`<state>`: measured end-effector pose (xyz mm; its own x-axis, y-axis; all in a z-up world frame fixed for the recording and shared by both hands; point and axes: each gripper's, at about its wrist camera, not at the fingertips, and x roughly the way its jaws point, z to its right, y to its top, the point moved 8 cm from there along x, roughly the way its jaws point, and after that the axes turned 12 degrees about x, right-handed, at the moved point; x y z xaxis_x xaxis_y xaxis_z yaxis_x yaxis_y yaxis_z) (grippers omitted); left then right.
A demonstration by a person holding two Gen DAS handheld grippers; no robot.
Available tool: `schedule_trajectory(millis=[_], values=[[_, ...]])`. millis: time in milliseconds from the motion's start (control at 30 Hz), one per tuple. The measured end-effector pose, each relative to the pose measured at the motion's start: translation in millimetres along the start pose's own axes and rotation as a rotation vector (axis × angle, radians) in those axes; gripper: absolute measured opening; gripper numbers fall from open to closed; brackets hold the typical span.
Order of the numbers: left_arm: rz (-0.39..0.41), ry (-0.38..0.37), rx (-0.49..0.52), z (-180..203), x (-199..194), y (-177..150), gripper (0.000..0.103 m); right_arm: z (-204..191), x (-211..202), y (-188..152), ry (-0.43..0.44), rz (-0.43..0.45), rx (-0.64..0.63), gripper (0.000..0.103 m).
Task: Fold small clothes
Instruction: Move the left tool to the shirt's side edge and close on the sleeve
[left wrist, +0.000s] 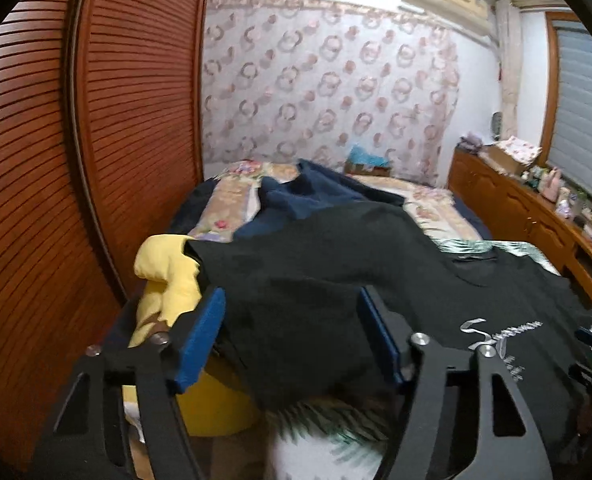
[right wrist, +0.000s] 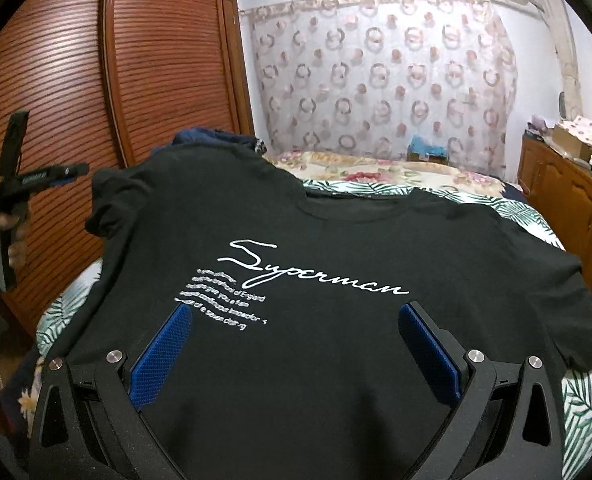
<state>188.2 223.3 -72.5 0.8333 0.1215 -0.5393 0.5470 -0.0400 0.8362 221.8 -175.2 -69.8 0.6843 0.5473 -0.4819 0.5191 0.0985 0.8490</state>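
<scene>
A bedroom: louvred wardrobe [right wrist: 96,92] on the left, floral curtain [right wrist: 380,80] behind, and the bed [right wrist: 588,400] with its leaf-print sheet carrying the work. My black tee [right wrist: 296,344] lies face up across the bed, white script uppermost, its far left sleeve bunched and rumpled near the wardrobe side. A yellow garment [left wrist: 168,276] and a navy one [left wrist: 320,196] sit just beside it, partly under its edge.

My right gripper [right wrist: 292,348] hovers over the tee's chest with its blue pads wide apart, holding nothing. The left gripper [left wrist: 292,332] is wide too; black cloth sits between its pads, though I cannot say for sure whether the fabric is draped over them or merely below — the view is too close. From the right camera I see the left gripper [right wrist: 36,176] raised beside the wardrobe.

What worries me: the bunched sleeve. If I fold without flattening it, the crease locks in crooked. Closing the left gripper low could also pinch the yellow piece along with the tee and drag both. And a grab on a single layer would let the tee slide on the sheet rather than fold.
</scene>
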Motion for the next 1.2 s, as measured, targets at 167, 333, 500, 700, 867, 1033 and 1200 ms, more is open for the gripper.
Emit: schedule_trajectory(millis=[167, 333, 500, 700, 867, 1033, 1200], values=[[-0.072, 0.068, 0.009, -24.0, 29.3, 3.9, 0.063, -7.0, 5.4, -1.1, -0.007, -0.027, -0.029, 0.103], [-0.103, 0.076, 0.004, -35.0, 45.7, -1.7, 0.056, -10.3, 1.1, 1.8, -0.025, -0.015, -0.041, 0.103], [-0.105, 0.074, -0.001, -35.7, 47.4, 0.4, 0.032, -19.2, -3.5, -4.1, -0.042, 0.016, -0.083, 0.103], [-0.075, 0.118, 0.073, -30.3, 37.1, 10.0, 0.008, -20.9, -9.5, -9.4, -0.046, 0.044, -0.085, 0.103], [-0.010, 0.152, 0.146, -17.6, 15.6, 29.0, 0.007, -23.7, -9.9, -14.9, -0.045, 0.047, -0.084, 0.103], [0.016, 0.140, 0.211, -0.6, 5.9, 48.3, 0.004, -22.1, -10.1, -13.8, -0.045, 0.043, -0.086, 0.103], [0.004, 0.190, 0.207, -12.2, 13.3, 56.5, 0.006, -22.6, -10.1, -14.4, -0.044, 0.043, -0.087, 0.103]])
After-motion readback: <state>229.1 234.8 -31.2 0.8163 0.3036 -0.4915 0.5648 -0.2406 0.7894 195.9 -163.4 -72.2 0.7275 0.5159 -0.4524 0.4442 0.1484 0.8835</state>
